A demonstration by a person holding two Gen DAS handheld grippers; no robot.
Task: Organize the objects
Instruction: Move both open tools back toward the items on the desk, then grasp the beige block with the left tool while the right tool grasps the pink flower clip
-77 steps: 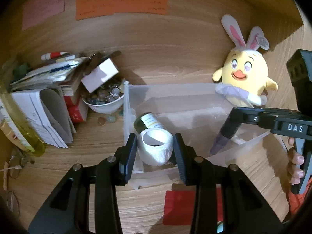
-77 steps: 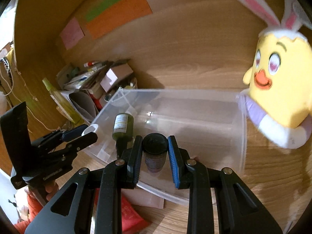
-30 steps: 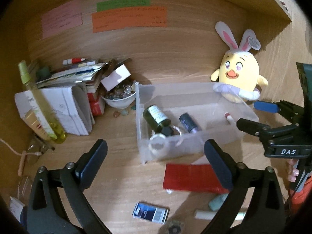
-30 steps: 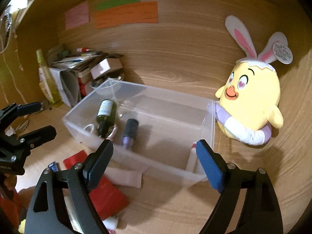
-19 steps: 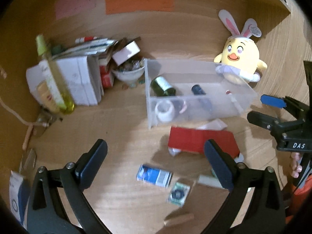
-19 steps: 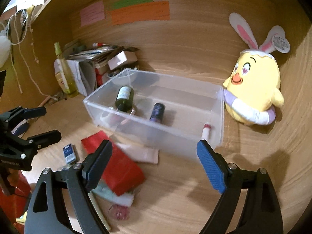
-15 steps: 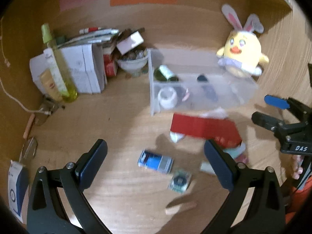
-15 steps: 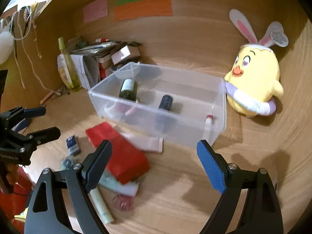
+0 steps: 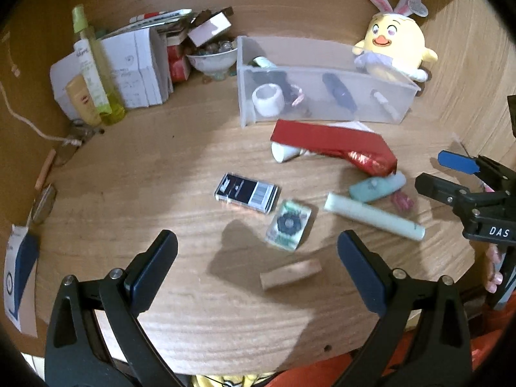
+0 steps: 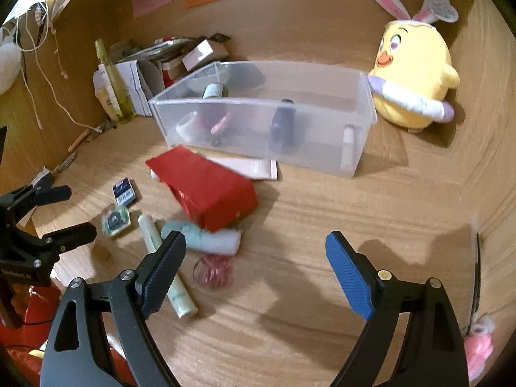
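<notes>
Bin (image 10: 258,109): clear plastic — bottles and tape roll inside
Red bag (image 10: 206,187): just before bin
Left gripper (image 9: 258,248): released, empty
Right gripper (image 10: 254,251): released, empty

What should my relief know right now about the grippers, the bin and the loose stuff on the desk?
Left gripper open, empty. Right gripper open, empty.
Done: clear bin holds a tape roll, green bottle, dark bottle and a small tube.
Left on the desk: red bag, card box, small packet, long tube, teal tube, red bands, wooden block.
</notes>
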